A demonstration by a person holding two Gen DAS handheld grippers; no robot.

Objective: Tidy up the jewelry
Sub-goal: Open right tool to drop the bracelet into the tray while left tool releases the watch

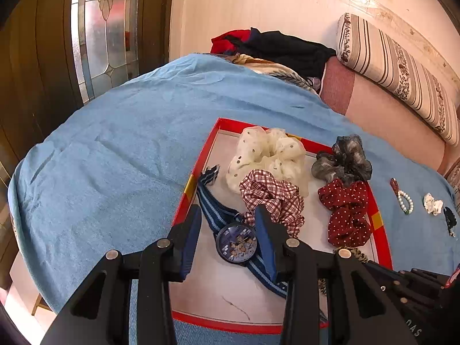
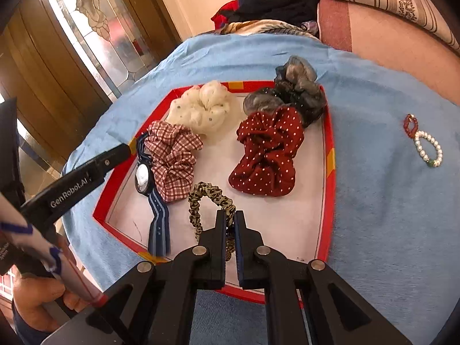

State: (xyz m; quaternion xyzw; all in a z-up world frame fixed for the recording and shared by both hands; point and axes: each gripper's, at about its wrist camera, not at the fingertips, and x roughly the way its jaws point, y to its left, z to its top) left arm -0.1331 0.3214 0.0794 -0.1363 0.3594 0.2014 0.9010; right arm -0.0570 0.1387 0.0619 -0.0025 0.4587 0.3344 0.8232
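Observation:
A red-rimmed tray [image 1: 198,169] [image 2: 329,132] lies on the blue towel. In it are a blue striped watch [image 1: 236,241] [image 2: 143,178], a checked scrunchie [image 1: 271,198] [image 2: 174,161], a cream scrunchie [image 1: 267,155] [image 2: 201,109], a red dotted scrunchie [image 1: 346,212] [image 2: 267,152] and a grey scrunchie [image 1: 342,161] [image 2: 290,92]. My left gripper [image 1: 228,215] is open, its fingers either side of the watch face. My right gripper [image 2: 230,215] is shut on a leopard-print hair band [image 2: 201,198] that rests in the tray.
On the towel right of the tray lie a pearl bracelet [image 1: 405,199] [image 2: 428,149] with a red bead ring [image 2: 410,125], a white clip [image 1: 433,203] and a dark clip [image 1: 450,220]. A striped bolster [image 1: 396,66] and dark clothes [image 1: 284,47] lie behind.

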